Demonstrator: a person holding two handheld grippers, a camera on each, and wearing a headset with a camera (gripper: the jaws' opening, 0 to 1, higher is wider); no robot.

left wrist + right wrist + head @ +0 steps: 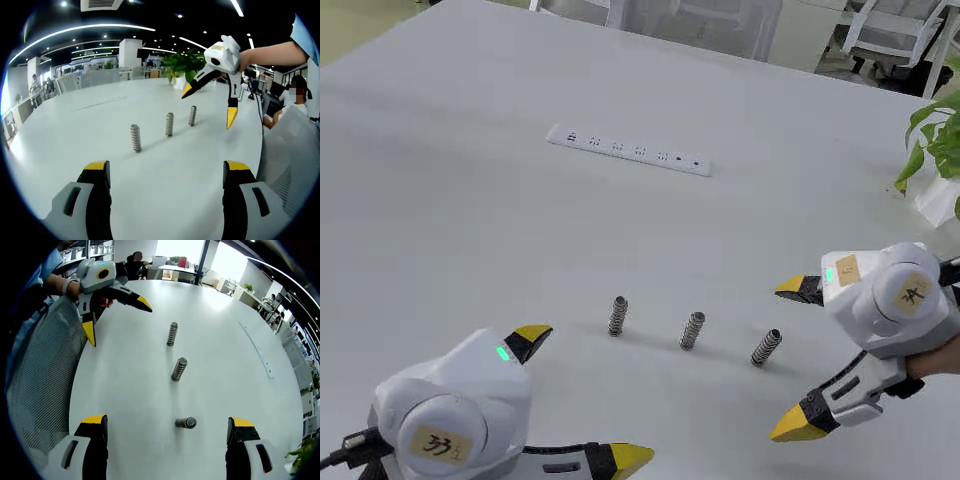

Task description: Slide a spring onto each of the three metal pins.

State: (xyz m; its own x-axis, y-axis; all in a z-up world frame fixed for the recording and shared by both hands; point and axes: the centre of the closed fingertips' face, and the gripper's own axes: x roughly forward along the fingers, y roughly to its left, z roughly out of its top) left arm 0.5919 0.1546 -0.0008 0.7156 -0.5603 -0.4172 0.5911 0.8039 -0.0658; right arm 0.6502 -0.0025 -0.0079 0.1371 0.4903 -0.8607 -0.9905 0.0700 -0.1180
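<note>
Tabletop [470,150]: 3 coiled metal springs [692,330].

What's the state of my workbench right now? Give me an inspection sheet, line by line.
Surface: white table.
Job's things: three springs standing in a row, apart; whether pins sit inside them cannot be told.
Clutter: power strip lying beyond the row.
Grippers: left gripper and right gripper, jaws open, holding nothing, one at each end of the row.
Cables: cable at the left gripper's back.
Surroundings: plant at the table's right edge; chairs behind.
</note>
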